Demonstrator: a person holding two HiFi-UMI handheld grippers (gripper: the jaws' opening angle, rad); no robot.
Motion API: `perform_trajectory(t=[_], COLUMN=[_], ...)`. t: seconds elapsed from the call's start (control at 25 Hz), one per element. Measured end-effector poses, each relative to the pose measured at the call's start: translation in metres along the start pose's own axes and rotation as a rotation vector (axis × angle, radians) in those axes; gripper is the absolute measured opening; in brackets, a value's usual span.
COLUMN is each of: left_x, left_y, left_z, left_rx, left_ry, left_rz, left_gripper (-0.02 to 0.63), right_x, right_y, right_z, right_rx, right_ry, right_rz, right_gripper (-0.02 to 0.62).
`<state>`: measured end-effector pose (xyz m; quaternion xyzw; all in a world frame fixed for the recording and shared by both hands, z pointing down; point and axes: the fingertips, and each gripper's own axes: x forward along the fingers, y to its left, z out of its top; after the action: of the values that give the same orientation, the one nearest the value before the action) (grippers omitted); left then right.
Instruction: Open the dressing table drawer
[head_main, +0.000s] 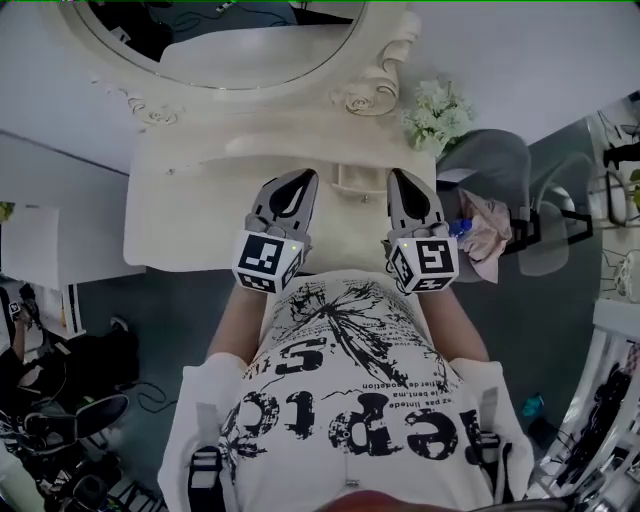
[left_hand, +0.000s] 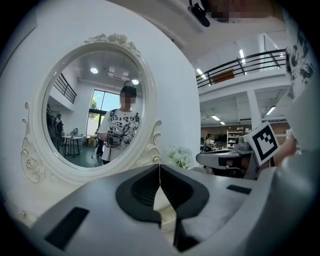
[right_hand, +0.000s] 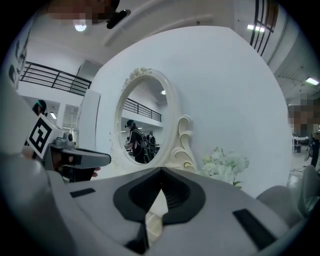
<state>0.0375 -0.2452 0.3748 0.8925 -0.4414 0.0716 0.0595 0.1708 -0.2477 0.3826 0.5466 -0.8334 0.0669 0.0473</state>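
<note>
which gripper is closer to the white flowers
Right. In the head view the right gripper is just below-left of the white flowers; the left gripper is farther left over the dressing table.

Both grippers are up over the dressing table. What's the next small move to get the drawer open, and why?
Probably open the right gripper and lower it toward the dressing table's front edge. It and the left gripper are both shut on nothing and point roughly level at the mirror, above the tabletop rather than at its front.
</note>
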Motion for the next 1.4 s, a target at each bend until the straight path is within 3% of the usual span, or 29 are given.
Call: perform_trajectory(t=[0.52, 1.4], left_x=[0.009, 0.014], left_y=[0.000, -0.007], left_z=[0.008, 0.015], left_rx=[0.007, -0.004], left_ry=[-0.003, -0.012], left_rz=[0.012, 0.018], left_gripper=[0.020, 0.020], right_x=[0.002, 0.003], right_y=[-0.001, -0.002], right_z=[0.003, 0.001], right_rx=[-0.050, -0.029], right_ry=[-0.030, -0.026], right_rz=[0.030, 0.062], right_gripper=[0.017, 0.017])
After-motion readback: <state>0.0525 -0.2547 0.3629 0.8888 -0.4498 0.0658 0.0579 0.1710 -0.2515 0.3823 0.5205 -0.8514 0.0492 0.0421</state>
